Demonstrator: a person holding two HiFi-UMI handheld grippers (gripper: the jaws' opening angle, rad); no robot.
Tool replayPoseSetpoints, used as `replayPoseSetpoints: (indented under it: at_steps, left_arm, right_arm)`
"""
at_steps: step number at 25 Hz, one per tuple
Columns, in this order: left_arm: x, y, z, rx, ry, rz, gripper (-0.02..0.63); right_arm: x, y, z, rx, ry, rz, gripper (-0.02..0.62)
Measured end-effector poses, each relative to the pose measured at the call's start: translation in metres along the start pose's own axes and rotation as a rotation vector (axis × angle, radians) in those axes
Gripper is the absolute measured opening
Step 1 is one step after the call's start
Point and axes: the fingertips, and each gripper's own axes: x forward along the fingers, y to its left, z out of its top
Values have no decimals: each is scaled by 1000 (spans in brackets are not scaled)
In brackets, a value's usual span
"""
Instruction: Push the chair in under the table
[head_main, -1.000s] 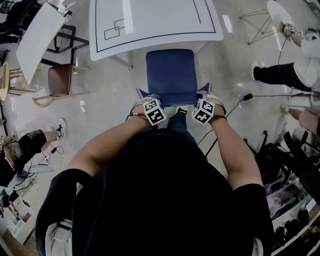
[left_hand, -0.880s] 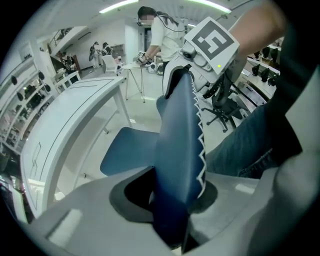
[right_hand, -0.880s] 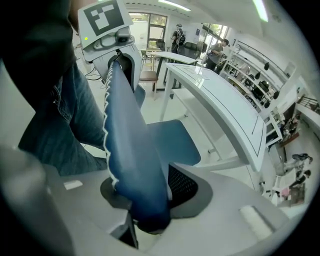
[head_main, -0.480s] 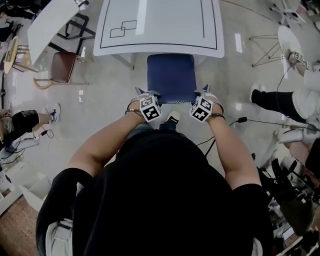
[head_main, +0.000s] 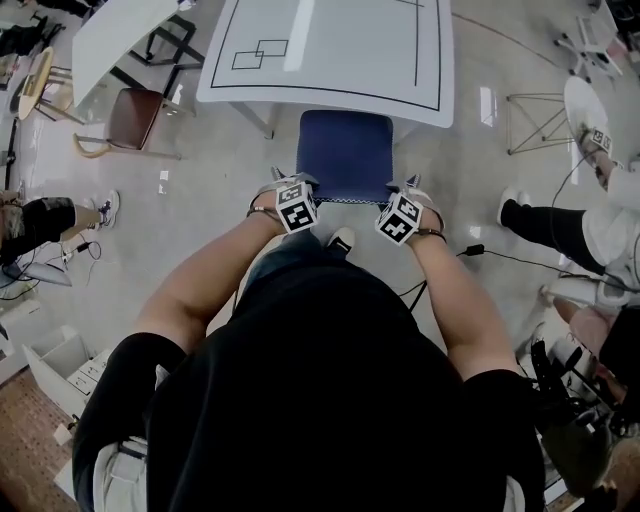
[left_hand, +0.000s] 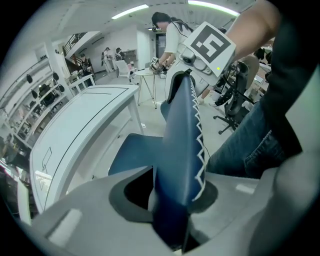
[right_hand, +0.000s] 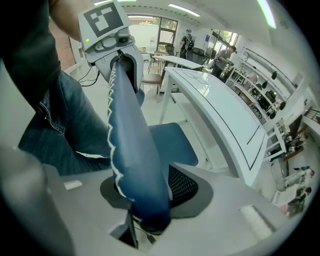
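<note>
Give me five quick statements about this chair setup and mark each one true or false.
1. The chair being held is blue. True: the blue chair stands right in front of the person.
2. The right gripper is empty. False: its jaws are clamped on the backrest of the blue chair.
3. The table is round and black. False: the table is white and rectangular, with thin black lines on top.
4. In the head view, a brown chair stands to the left of the table. True.
5. The blue chair's seat is completely hidden under the table. False: most of the seat shows in front of the table's near edge.
</note>
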Motion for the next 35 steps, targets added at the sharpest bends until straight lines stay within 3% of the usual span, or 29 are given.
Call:
replayPoseSetpoints:
  at_steps: [4, 7, 12, 21, 35]
  left_arm:
    - [12, 12, -15, -56, 50, -9, 281]
    - [22, 14, -34, -27, 105, -24, 281]
    - [27, 26, -49, -25, 127, -3, 279]
    - [35, 69, -36, -51, 113, -23, 279]
    - [38, 149, -76, -33, 168, -60, 262]
  right_arm:
    - [13, 8, -1, -6, 40, 47, 173]
    - [27, 22, 2, -27, 56, 55, 156]
    - [41, 24, 11, -48, 48, 44, 153]
    - [55, -28, 22, -38, 44, 29, 153]
    - [100, -77, 88, -55, 59, 51, 160]
